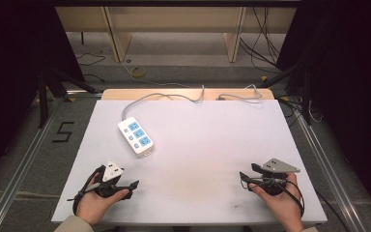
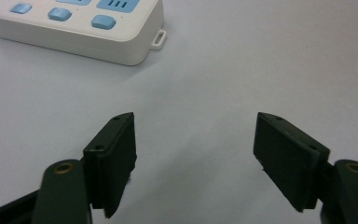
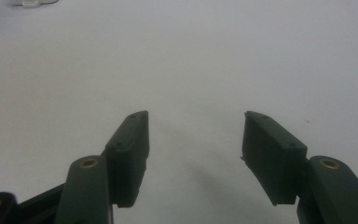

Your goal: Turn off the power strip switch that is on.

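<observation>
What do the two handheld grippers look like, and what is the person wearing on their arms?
The left gripper and right gripper are black, each with two flat rectangular jaws on arms with brass-coloured pivot rings. Each carries a grey three-cornered plate on top, the left one marked with small dots, and trails a black cable. A beige sleeve covers the left forearm.

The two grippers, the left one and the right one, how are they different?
The left gripper lies nearer the white power strip; the right gripper lies farther from it. The left gripper's grey plate looks smaller and paler; the right gripper's looks wider and darker. Both are hand-held, low over the white table, with black fingers open and holding nothing.
</observation>
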Demonstrator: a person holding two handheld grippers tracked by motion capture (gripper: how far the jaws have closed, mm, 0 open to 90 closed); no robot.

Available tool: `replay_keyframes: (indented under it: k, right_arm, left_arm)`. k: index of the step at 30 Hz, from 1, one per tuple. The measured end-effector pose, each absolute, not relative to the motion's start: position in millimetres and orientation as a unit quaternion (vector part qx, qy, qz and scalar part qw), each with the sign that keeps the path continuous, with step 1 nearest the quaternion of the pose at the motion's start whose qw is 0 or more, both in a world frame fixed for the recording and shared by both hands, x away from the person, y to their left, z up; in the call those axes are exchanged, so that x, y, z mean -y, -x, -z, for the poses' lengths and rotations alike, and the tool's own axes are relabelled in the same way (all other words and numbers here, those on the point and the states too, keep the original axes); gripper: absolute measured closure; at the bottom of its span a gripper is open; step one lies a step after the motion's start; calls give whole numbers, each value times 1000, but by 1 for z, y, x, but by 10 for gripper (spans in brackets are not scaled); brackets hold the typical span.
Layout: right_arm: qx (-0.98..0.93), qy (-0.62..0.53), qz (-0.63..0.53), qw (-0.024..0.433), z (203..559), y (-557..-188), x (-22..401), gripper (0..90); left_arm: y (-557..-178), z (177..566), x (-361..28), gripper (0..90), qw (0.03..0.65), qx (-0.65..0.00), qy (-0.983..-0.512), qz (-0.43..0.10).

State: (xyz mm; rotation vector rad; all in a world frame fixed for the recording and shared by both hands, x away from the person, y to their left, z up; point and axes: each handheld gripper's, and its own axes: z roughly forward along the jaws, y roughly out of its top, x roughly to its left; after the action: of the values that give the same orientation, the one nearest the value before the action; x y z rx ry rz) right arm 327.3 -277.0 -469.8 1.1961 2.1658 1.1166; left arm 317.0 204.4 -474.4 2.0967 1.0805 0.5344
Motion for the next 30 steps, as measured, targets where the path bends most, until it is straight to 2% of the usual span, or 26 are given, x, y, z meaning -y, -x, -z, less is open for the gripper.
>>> replay_keyframes:
  k: [4,5,6,9,10,11,12,14,30]
  right_arm:
    - [-778,-431,-403,215,469,-326,277,424]
    - [-778,-431,-402,216,469,-326,276,424]
    - [-780,-428,-403,216,468,-326,275,424]
    - [-783,-424,-402,216,468,-326,273,424]
    - [-783,-424,-402,216,468,-326,273,424]
    - [-783,-422,-403,215,469,-326,272,424]
    - [-784,-420,-403,217,469,-327,272,424]
    - [-784,-421,-403,216,469,-327,272,424]
    - [-783,-419,-403,221,470,-327,272,422]
  left_arm:
    - [-317,474,-203,393,354,-416,-813,-203]
    - [-316,474,-203,434,348,-417,-815,-203]
    - [-316,473,-203,552,346,-417,-816,-203]
    - [-316,471,-204,713,341,-417,-816,-208]
    - [-316,470,-204,713,338,-416,-817,-211]
    - [-317,469,-204,821,331,-418,-818,-216]
    - [-317,469,-204,868,331,-418,-818,-216]
    - [-318,468,-203,893,325,-421,-819,-216]
    - [-332,460,-196,896,314,-443,-813,-210]
